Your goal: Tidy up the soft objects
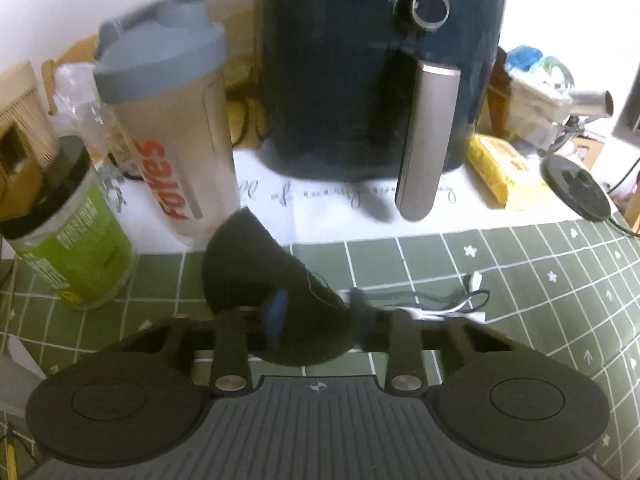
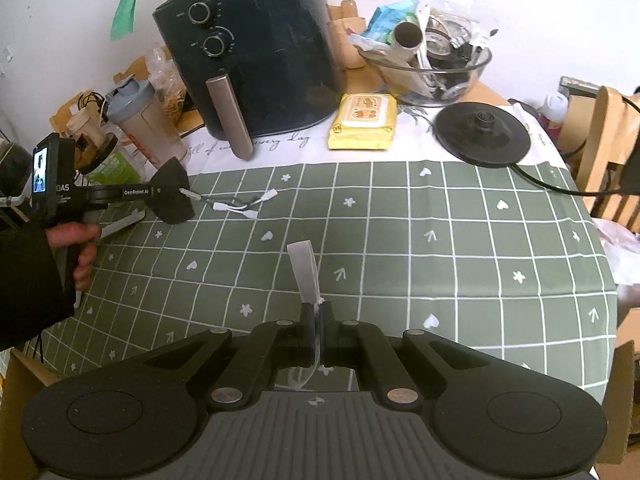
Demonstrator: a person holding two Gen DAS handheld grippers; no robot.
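Observation:
A black soft cloth piece (image 1: 256,264) sits between the fingers of my left gripper (image 1: 316,308), which is shut on it just above the green checked tablecloth (image 1: 520,280). In the right wrist view, the same gripper (image 2: 160,194), held by a hand in a dark sleeve, carries the black cloth piece (image 2: 172,196) at the table's left side. My right gripper (image 2: 318,312) is shut on a thin white strip (image 2: 306,272) that sticks up from its fingertips. A white cable with small plugs (image 2: 240,204) lies on the cloth just right of the black piece.
A dark air fryer (image 2: 256,60) stands at the back, with a grey-lidded shaker bottle (image 1: 172,120) and a green canister (image 1: 76,240) to its left. A yellow wipes pack (image 2: 364,120), a black kettle base (image 2: 480,132) and a cluttered glass bowl (image 2: 432,64) are at the right.

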